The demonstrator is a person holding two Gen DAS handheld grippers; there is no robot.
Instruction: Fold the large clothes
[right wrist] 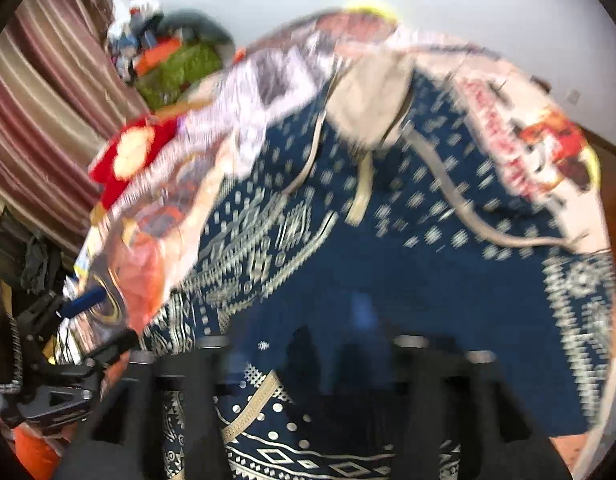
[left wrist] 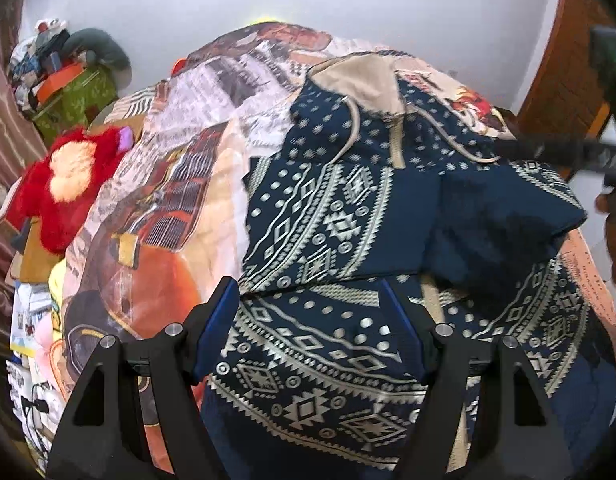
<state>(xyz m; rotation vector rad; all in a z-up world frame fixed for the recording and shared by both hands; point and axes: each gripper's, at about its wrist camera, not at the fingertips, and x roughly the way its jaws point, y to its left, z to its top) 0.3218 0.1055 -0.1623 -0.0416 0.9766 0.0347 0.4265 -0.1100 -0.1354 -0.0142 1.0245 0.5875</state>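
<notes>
Blue-padded jaws of the left gripper (left wrist: 310, 308) stand apart, released, over the navy patterned hoodie (left wrist: 340, 208) filling the frame's centre on the printed bedspread (left wrist: 179, 152). Motion blur hides the right gripper (right wrist: 348, 360) at its frame's bottom; its jaws' state cannot be told. A red plush toy (left wrist: 63, 184) lies at left.

Two close wrist views over one hoodie (left wrist: 348, 208).

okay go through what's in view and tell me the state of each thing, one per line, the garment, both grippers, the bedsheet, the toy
Garment: navy with a cream pattern, partly folded, lying on the bed.
Hood: beige lining showing, at the far end.
Left gripper: open, fingers either side of the near hem.
Right gripper: too blurred to tell open or shut.
Bedsheet: spread out under the garment.
Red plush toy: lying at the bed's left edge.
</notes>
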